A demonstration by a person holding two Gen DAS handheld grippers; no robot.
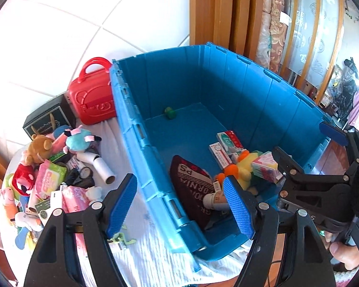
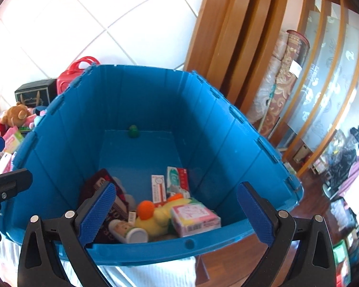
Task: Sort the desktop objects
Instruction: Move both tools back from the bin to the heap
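White tiled wall behind, wooden door frame and rolled rugs to the right. Tabletop under a white ribbed cloth carries a big blue bin and, to its left, a heap of unsorted stuff.

Left gripper spread wide, nothing between its blue pads; it hangs over the bin's near-left wall, one finger outside, one inside. Right gripper also spread, empty, above the bin's near rim; in the left wrist view it shows at the right edge with the person's hand behind it.

Inside the bin, near end: dark maroon cushion with white lettering leaning on the left wall, white tube lying beside it, yellow plush duck with orange parts in the middle, pink-and-green box touching the duck on the right, two red-and-white cartons just behind. Small green toy alone at the far end of the floor.

Outside, left of the bin: red toy suitcase against the bin wall, black box next to it, brown teddy bear, teal plush, pink wipes pack, white cylinder, other small packets and plushies piled together, too jumbled to name. Small green figure on the cloth near the left gripper.
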